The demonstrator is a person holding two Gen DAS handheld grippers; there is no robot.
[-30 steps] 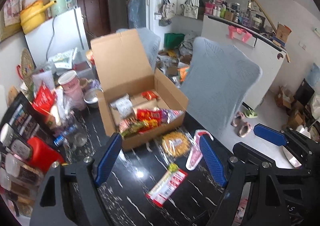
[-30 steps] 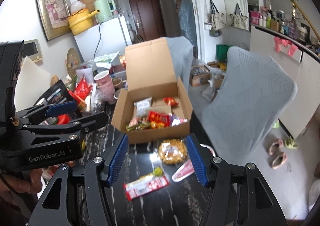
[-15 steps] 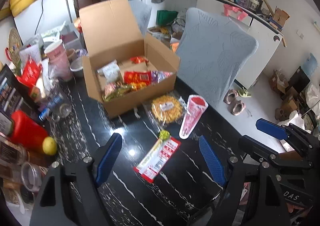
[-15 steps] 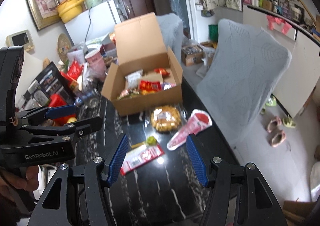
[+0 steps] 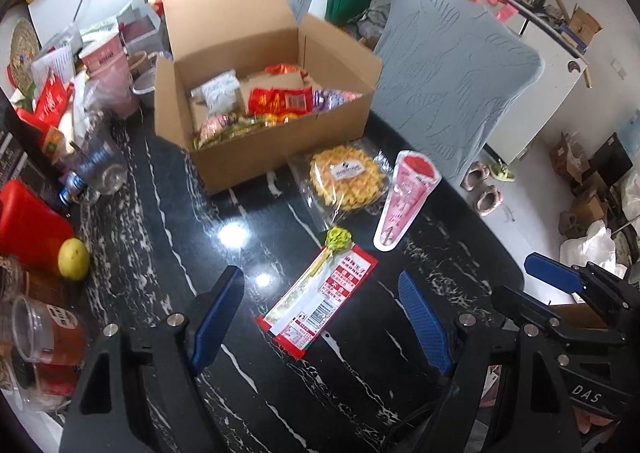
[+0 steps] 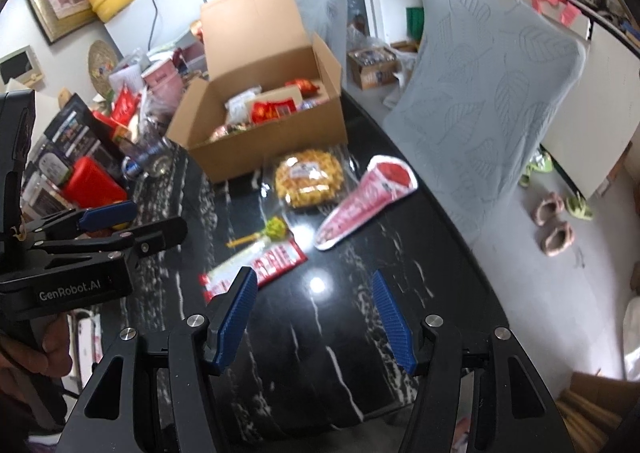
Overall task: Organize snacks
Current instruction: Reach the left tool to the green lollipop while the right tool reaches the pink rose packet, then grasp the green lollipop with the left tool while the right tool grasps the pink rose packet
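An open cardboard box (image 5: 280, 141) (image 6: 280, 141) holding several snack packs stands on the black marble table (image 5: 160, 213). In front of it lie a round yellow waffle pack (image 5: 346, 177) (image 6: 310, 177), a pink cone-shaped pack (image 5: 406, 197) (image 6: 364, 201) and a flat red-and-white packet (image 5: 320, 305) (image 6: 260, 261) with a green-topped stick. My left gripper (image 5: 322, 313) is open and empty, hovering above the red packet. My right gripper (image 6: 314, 313) is open and empty, just right of the red packet and nearer than the cone pack.
Clutter lines the table's left side: a red container (image 5: 28, 225), a lemon (image 5: 73, 259), a glass jar (image 5: 96, 169), pink cups (image 5: 108, 69) and a plastic cup (image 5: 44, 329). A grey covered chair (image 5: 460, 73) stands at the right table edge. Slippers (image 6: 556, 221) lie on the floor.
Both grippers have pulled back from the box and tilted down, so the loose packs now sit higher in view and the red packet lies between the left fingers.
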